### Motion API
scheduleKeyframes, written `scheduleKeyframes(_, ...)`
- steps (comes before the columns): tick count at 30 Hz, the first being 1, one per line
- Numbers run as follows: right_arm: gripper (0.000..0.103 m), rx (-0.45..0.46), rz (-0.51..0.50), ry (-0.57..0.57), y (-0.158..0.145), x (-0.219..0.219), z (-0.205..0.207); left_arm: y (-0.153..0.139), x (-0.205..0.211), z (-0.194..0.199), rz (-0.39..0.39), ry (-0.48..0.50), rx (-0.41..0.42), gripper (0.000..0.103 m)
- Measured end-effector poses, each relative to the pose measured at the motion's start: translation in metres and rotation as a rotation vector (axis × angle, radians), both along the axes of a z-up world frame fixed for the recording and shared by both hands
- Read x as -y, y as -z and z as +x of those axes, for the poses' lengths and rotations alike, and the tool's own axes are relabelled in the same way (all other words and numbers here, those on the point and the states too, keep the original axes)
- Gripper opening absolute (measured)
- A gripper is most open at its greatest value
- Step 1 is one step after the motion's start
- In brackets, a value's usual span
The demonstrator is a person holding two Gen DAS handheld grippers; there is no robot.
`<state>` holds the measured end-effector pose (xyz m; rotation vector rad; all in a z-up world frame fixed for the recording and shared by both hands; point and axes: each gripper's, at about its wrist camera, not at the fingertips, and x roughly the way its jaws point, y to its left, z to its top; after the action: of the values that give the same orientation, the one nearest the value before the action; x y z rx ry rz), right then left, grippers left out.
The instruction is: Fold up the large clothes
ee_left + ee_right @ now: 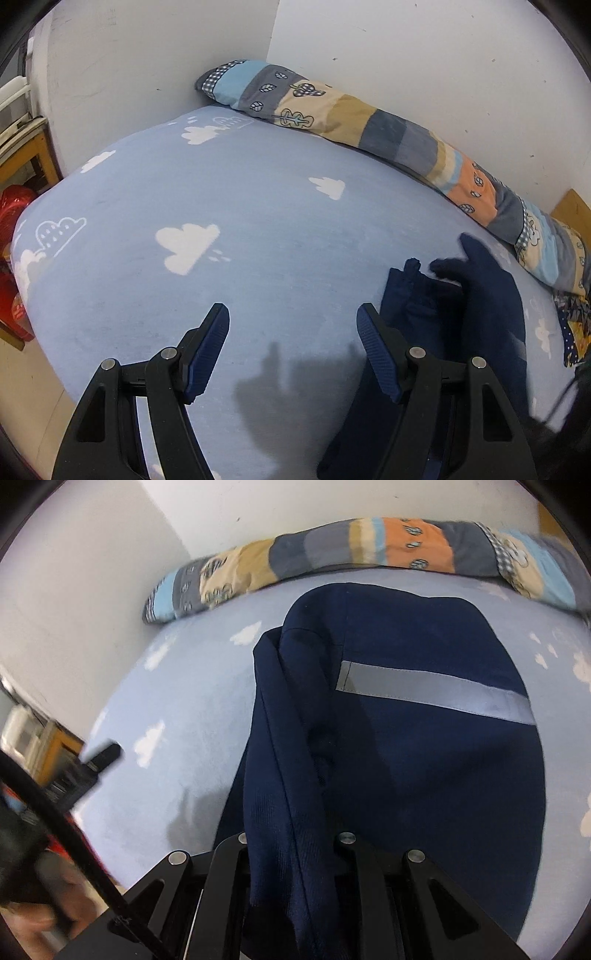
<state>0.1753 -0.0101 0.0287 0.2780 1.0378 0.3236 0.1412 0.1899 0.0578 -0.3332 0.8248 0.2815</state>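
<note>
A navy blue garment (424, 746) with a grey reflective stripe (436, 692) lies on the light blue cloud-print bed sheet (258, 206). My right gripper (291, 853) is shut on a bunched fold of this garment, which drapes over and hides the fingertips. In the left wrist view the garment (461, 317) lies at the right, partly behind the right finger. My left gripper (293, 325) is open and empty, held above the sheet just left of the garment. The left gripper also shows blurred at the left of the right wrist view (99, 760).
A long patchwork bolster (369, 122) runs along the white wall at the back of the bed. Wooden furniture (33, 155) and red packages (14, 206) stand left of the bed. Patterned cloth (576, 325) lies at the right edge.
</note>
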Motion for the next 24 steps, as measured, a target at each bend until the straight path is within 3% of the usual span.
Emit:
scheduleKeyframes(6,0.013,-0.010,-0.199,-0.067,0.053,-0.051,-0.009,0.000,0.007,0.004,0.002,0.024,-0.004,0.071)
scheduleKeyframes(14,0.013,0.069,-0.198,-0.075,0.028,-0.056,-0.024,-0.003,0.009,0.005,0.009,0.007,0.009,0.071)
scheduleKeyframes(15,0.017,0.062,-0.215,-0.095,0.033,-0.061,-0.025,-0.003,0.009,0.005,0.009,0.006,0.006,0.071)
scheduleKeyframes(16,0.029,0.041,-0.242,-0.133,0.043,-0.070,-0.024,-0.002,0.010,0.006,0.010,0.006,0.002,0.071)
scheduleKeyframes(18,0.033,0.052,-0.334,-0.203,0.055,-0.088,-0.029,-0.001,0.011,0.006,0.012,0.012,-0.003,0.071)
scheduleKeyframes(20,0.041,0.097,-0.361,-0.236,0.049,-0.091,-0.036,-0.002,0.011,0.006,0.018,0.015,0.002,0.071)
scheduleKeyframes(22,0.056,0.087,-0.288,-0.299,0.041,-0.086,-0.045,-0.004,0.010,0.004,0.018,0.012,0.015,0.071)
scheduleKeyframes(24,0.063,0.083,-0.218,-0.377,0.031,-0.080,-0.055,-0.004,0.008,0.003,-0.001,0.009,0.027,0.071)
